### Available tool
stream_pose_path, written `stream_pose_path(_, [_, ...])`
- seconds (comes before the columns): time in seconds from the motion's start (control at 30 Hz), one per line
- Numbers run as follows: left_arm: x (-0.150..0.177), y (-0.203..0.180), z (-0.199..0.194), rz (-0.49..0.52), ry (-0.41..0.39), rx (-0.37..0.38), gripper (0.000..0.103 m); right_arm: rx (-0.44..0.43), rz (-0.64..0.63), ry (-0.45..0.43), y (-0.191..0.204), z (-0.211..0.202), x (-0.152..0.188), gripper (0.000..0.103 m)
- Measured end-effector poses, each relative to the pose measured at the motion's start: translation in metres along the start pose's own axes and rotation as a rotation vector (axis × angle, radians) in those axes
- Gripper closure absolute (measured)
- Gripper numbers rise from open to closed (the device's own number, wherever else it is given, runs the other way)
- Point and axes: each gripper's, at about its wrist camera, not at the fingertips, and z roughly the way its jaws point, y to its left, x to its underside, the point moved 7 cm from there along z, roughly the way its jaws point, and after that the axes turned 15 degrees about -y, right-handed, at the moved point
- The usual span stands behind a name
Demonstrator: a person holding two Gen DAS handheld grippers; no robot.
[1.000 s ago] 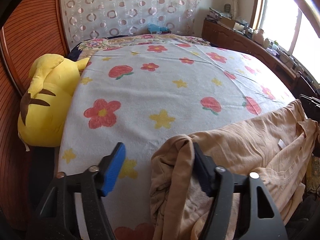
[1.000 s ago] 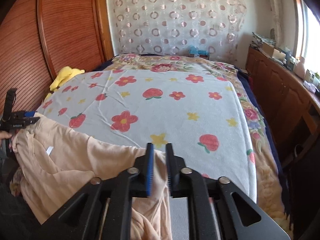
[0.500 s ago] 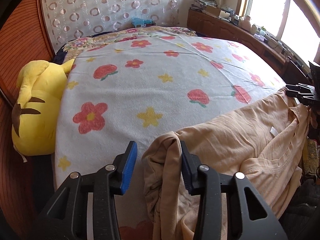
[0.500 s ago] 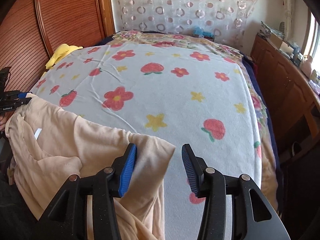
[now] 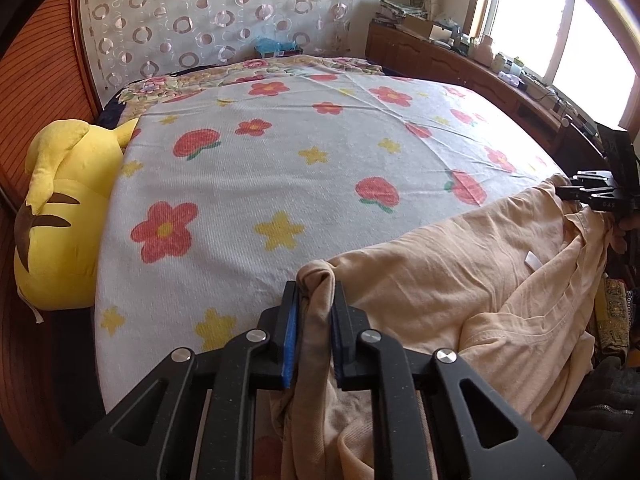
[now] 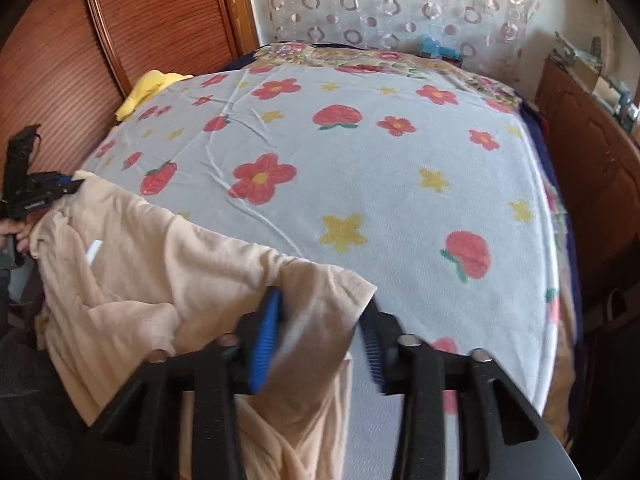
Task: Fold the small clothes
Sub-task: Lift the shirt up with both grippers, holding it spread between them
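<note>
A peach garment (image 5: pixel 440 272) hangs over the near edge of the bed, its white label (image 5: pixel 532 260) showing. My left gripper (image 5: pixel 314 292) is at the garment's left corner, its jaws closing, and the blue pads (image 5: pixel 290 332) squeeze a bunched fold. In the right wrist view the same garment (image 6: pixel 140 248) spreads to the left, with the left gripper (image 6: pixel 68 184) at its far corner. My right gripper (image 6: pixel 320 312) straddles a flat sleeve end. Its jaws are closing but still stand apart, blurred, with the cloth between them. The left wrist view shows the right gripper (image 5: pixel 564 192) at the far right.
The bed carries a white blanket (image 5: pixel 280 184) printed with flowers, stars and strawberries. A yellow plush toy (image 5: pixel 60 208) lies at its left edge against a wooden wardrobe (image 6: pixel 120 40). A cluttered wooden cabinet (image 6: pixel 592 152) runs along the right, under the window.
The left jaws went from wide apart to shut on the bunched corner. The right jaws let go of the sleeve, opened wide, and have since narrowed around it.
</note>
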Motion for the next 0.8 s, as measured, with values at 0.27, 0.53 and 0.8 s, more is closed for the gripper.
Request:
stream_pose_path(0.27, [-0.032, -0.024, -0.098, -0.089, -0.265, 0.005, 0.092, -0.013, -0.049, -0.201, 0.027, -0.068, -0.019, 0.096])
stream_pose_path(0.53, [-0.102, -0.037, -0.228, -0.066, -0.567, 0.02, 0.092, 0.035, -0.128, -0.478, 0.061, -0.206, -0.069, 0.096])
stream_pose_path(0.8, [-0.175, -0.041, -0.317, 0.042, -0.791, -0.021, 0.092, 0.069, -0.278, -0.716, 0.096, -0.339, -0.14, 0.097])
